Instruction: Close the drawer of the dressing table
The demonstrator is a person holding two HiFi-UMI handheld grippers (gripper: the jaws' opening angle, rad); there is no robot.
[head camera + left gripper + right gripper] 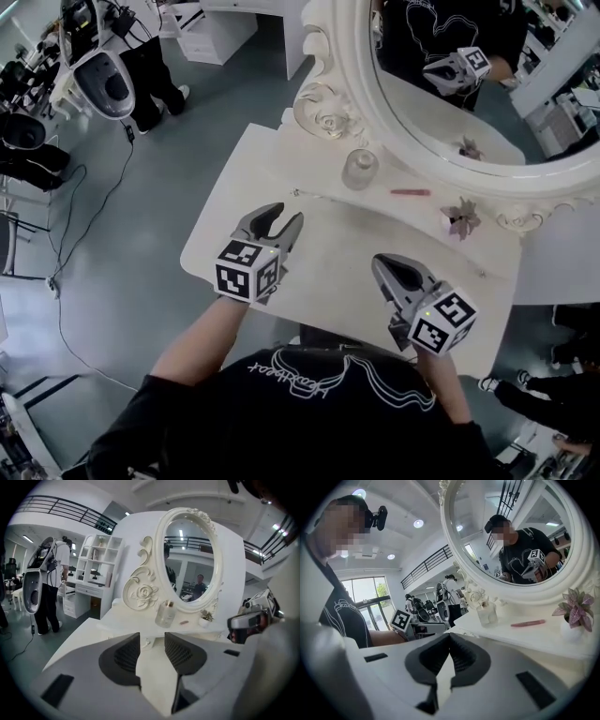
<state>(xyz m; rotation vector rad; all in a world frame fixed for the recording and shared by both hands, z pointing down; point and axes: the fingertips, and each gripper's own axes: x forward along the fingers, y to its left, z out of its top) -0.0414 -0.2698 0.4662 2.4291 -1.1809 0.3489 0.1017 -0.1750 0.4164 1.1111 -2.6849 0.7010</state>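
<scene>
The white dressing table (244, 178) has a raised shelf under its oval mirror (422, 112). A small drawer knob (294, 192) shows below the shelf's edge, and in the left gripper view the knob (147, 643) lies straight ahead between the jaws. How far in the drawer stands I cannot tell. My left gripper (287, 216) (152, 637) hovers over the tabletop a little short of that knob, open and holding nothing. My right gripper (377, 260) (450, 635) hangs above the table's near right part with its tips together and nothing in them.
On the shelf stand a glass perfume bottle (359, 169), a pink lipstick (410, 192) and a small potted plant (461, 220). A person (155, 66) stands by a machine on a stand (103, 80) at the left. A cable (89, 216) trails across the floor.
</scene>
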